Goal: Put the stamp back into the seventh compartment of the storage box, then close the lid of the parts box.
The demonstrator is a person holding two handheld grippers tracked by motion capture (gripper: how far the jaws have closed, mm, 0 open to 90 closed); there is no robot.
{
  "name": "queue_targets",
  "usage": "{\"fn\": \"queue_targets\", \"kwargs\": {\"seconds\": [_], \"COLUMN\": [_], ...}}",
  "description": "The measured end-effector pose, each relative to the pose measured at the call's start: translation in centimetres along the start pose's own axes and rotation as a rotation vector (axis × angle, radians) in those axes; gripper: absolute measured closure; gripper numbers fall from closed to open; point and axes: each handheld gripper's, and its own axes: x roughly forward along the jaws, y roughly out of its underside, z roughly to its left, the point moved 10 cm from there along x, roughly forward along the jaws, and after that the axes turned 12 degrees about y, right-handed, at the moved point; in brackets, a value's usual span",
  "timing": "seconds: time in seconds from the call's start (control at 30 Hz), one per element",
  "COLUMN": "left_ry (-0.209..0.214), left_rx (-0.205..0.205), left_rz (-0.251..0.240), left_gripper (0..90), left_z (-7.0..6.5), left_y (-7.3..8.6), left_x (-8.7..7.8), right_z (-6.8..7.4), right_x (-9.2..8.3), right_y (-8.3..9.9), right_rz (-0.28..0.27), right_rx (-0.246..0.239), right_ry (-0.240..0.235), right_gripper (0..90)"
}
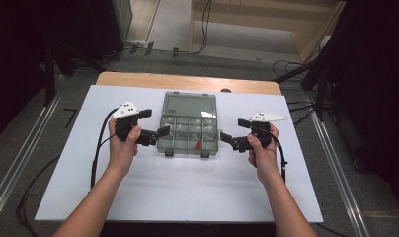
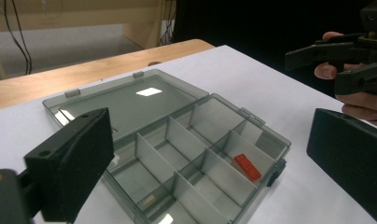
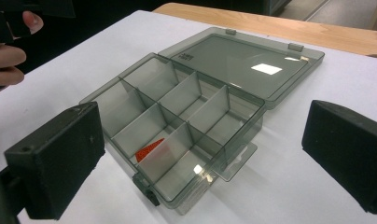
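Between the left gripper point(image 1: 157, 133) and right gripper point(image 1: 228, 138), both with fingers released, an open compartment box point(image 1: 188, 129) holds a red piece point(image 1: 198, 145).

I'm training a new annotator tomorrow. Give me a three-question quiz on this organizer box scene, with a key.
1. True or false: the lid of the organizer box lies open, flat on the table.
2. What colour is the small piece lying in one compartment?
3. The left hand-held gripper and right hand-held gripper are: A) both shut on the box, B) both open, one on each side of the box, C) resting inside compartments.

Key: 1 true; 2 red; 3 B.
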Motion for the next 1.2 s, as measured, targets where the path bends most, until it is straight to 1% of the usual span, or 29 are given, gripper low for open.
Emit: {"fn": "queue_targets", "kwargs": {"seconds": [0.07,0.2,0.27,0.37,0.43,0.53,0.67,0.77,0.83,0.9,1.0,1.1,1.2], "left_ry": [-0.001,0.001,0.009,0.013,0.015,0.011,0.011,0.0,-0.001,-0.004,-0.013,-0.006,-0.016], "left_rx": [0.004,-0.008,-0.016,-0.023,-0.028,-0.042,-0.08,-0.082,-0.094,-0.101,-0.109,-0.136,-0.149], "left_rz": [0.001,-0.007,-0.013,-0.009,-0.002,0.01,0.016,0.034,0.033,0.038,0.044,0.036,0.045], "left_gripper": [0.5,0.5,0.5,0.5,0.5,0.5,0.5,0.5,0.5,0.5,0.5,0.5,0.6], "left_z": [0.3,0.8,1.0,1.3,1.7,2.4,3.4,3.9,4.2,4.6,5.1,5.7,6.4], "left_y": [-0.3,-1.1,-1.4,-1.7,-1.7,-1.5,-1.1,-0.8,-0.7,-0.7,-0.7,-0.8,-0.7], "left_x": [0.1,0.3,0.5,0.9,1.2,1.6,2.1,2.6,2.8,3.0,3.3,3.4,3.7], "right_z": [0.0,0.1,0.2,0.2,0.0,-0.2,-0.4,-0.5,-0.5,-0.7,-1.1,-1.5,-1.7], "right_x": [0.1,0.4,0.6,1.0,1.3,1.8,2.5,3.0,3.2,3.4,3.6,4.0,4.4], "right_y": [-0.2,-0.7,-1.0,-1.5,-1.9,-2.4,-2.5,-2.4,-2.4,-2.6,-2.9,-3.2,-3.5], "right_rz": [0.0,-0.002,0.0,0.006,0.008,0.008,0.017,0.027,0.027,0.027,0.025,0.028,0.027], "right_rx": [-0.003,0.004,0.011,0.023,0.028,0.048,0.068,0.064,0.071,0.09,0.098,0.105,0.109], "right_ry": [-0.005,-0.012,-0.02,-0.024,-0.016,-0.03,-0.029,-0.023,-0.026,-0.028,-0.029,-0.023,-0.025], "right_gripper": [0.0,0.0,0.0,0.0,0.0,0.0,0.0,0.0,0.0,0.0,0.0,0.0,0.0]}}
